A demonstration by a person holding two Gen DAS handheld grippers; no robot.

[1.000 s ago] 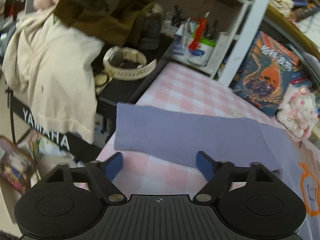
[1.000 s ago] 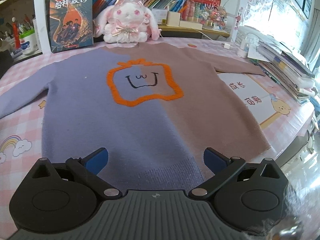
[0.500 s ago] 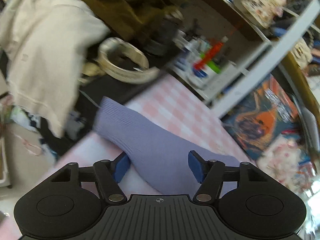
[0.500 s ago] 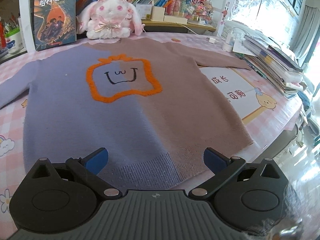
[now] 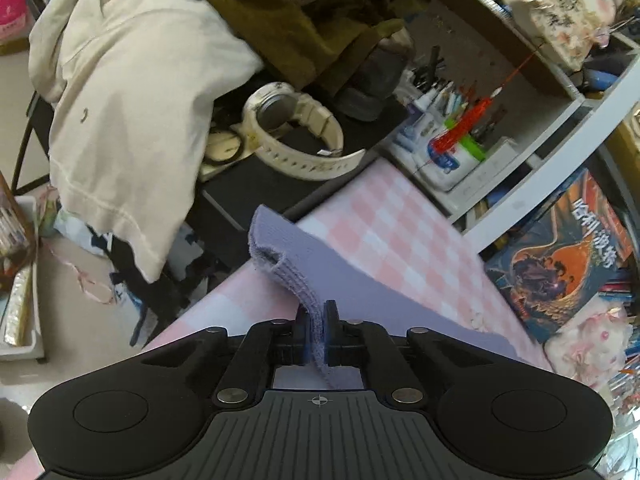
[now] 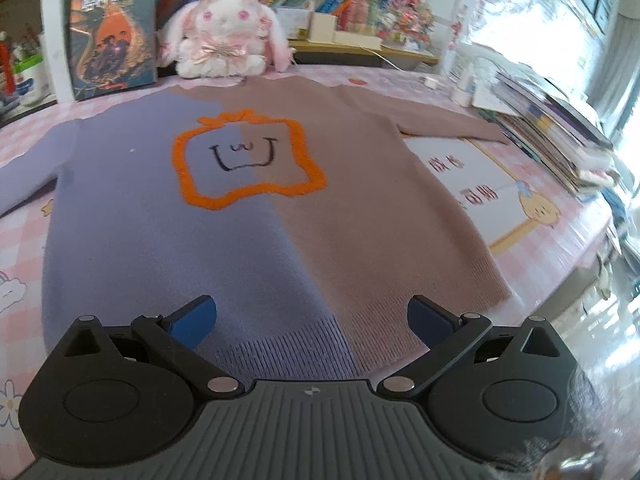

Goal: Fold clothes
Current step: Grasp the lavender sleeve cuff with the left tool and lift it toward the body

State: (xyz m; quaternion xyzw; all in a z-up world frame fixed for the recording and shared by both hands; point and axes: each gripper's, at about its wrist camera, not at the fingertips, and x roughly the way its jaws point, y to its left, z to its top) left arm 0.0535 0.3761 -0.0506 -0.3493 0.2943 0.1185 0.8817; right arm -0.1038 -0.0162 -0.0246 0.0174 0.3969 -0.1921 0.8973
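The left gripper [image 5: 316, 322] has its two blue-padded fingers [image 5: 303, 326] pressed together, pinching a fold of the lilac sleeve cuff [image 5: 280, 264] between them. The right gripper [image 6: 312, 316] hovers low with its jaws spread wide, blue pads [image 6: 194, 320] well apart and holding nothing.

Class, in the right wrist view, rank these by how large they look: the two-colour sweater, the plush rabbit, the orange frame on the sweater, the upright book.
1. Sweater, by far the largest.
2. Orange frame.
3. Plush rabbit and upright book look about alike; both stand farther from the camera, so I leave them unranked.
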